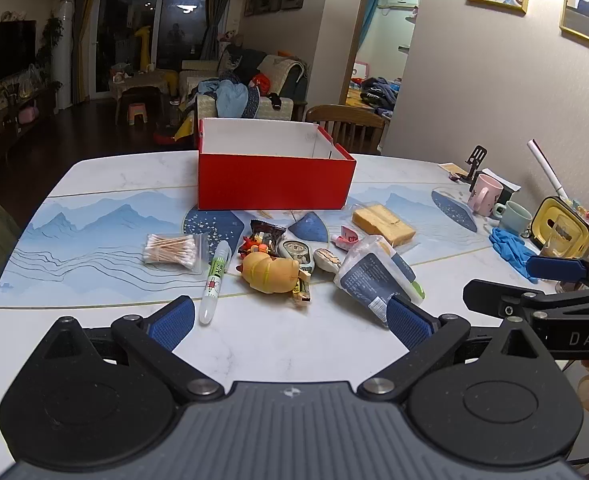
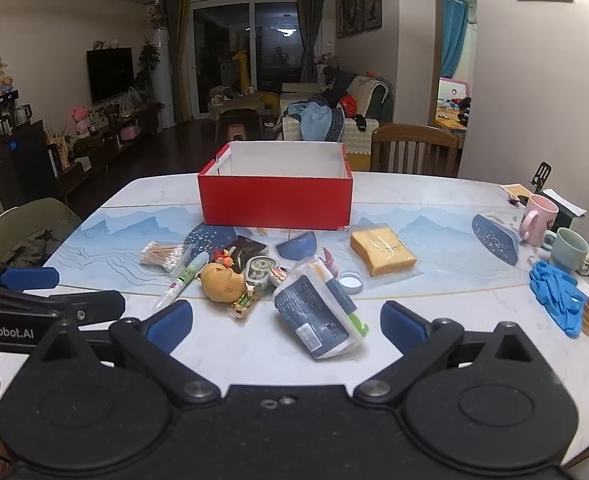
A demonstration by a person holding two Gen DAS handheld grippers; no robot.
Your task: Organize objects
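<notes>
Showing only in right view: small white lid (image 2: 350, 281), possibly jar's.

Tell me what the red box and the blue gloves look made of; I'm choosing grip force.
Red box: likely cardboard, matte red outside, white inside, with thin straight walls and crisp folded corners. Blue gloves: probably thin nitrile or latex, lying limp and crumpled with a faint sheen; which one cannot be told.
</notes>
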